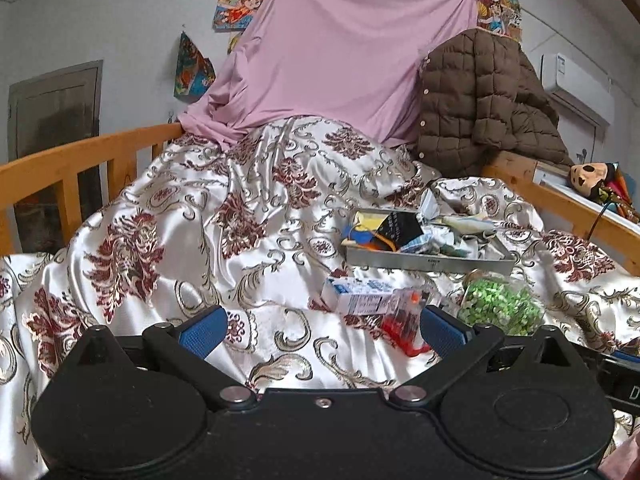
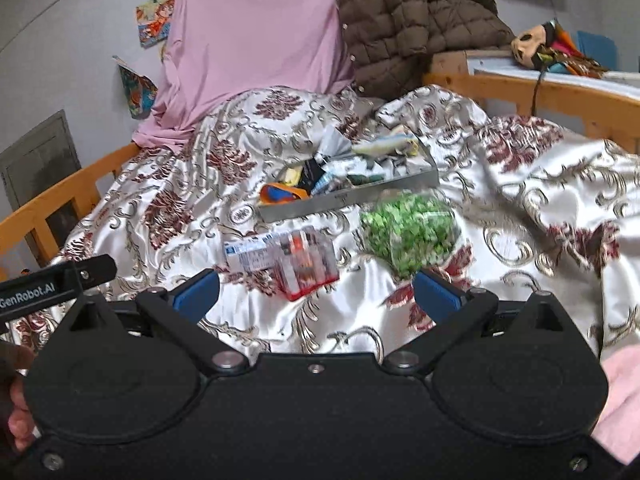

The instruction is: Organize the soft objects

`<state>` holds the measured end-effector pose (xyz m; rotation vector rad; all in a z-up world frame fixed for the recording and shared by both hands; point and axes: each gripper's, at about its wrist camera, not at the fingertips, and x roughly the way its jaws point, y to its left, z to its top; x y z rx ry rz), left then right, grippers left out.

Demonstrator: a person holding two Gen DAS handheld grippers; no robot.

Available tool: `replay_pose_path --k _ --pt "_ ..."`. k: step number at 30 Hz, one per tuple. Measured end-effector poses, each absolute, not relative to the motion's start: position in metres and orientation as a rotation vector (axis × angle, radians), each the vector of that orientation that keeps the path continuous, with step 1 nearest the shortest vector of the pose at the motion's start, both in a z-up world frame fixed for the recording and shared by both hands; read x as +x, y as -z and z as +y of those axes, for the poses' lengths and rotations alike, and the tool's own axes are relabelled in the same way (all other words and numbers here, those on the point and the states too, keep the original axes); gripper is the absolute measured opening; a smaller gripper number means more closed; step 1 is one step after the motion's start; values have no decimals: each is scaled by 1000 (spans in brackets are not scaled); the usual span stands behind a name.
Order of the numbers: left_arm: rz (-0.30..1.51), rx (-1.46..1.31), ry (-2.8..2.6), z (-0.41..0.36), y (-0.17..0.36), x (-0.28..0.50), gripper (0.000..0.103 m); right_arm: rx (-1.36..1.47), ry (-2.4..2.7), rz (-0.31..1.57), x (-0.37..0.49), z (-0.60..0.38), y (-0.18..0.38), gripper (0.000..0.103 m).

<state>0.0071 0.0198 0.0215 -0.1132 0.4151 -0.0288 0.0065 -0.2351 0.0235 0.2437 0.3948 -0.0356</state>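
left tongs gape wide and empty over the bed's satin quilt; metal tray of soft items lies ahead right. right tongs also wide and empty, bag of green pieces just beyond, tray behind it.

Home bedroom, lived-in. Evidence: wooden bed frame with slatted orange-brown side rails, covered by a shiny white satin bedspread with maroon and gold damask print. Pink fabric sheet hangs on the wall behind the bed; brown quilted puffer jacket is heaped at the corner by it. Colourful cartoon posters stuck on the grey wall, white wall-mounted air conditioner up high on the right. Small household clutter lies on the bedspread — domestic, not a lab or shop.
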Motion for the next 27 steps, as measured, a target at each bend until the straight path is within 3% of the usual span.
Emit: replay_pose_path --k 27 --pt "507 -179 73 23 40 33 102 253 122 494 32 -231 17 102"
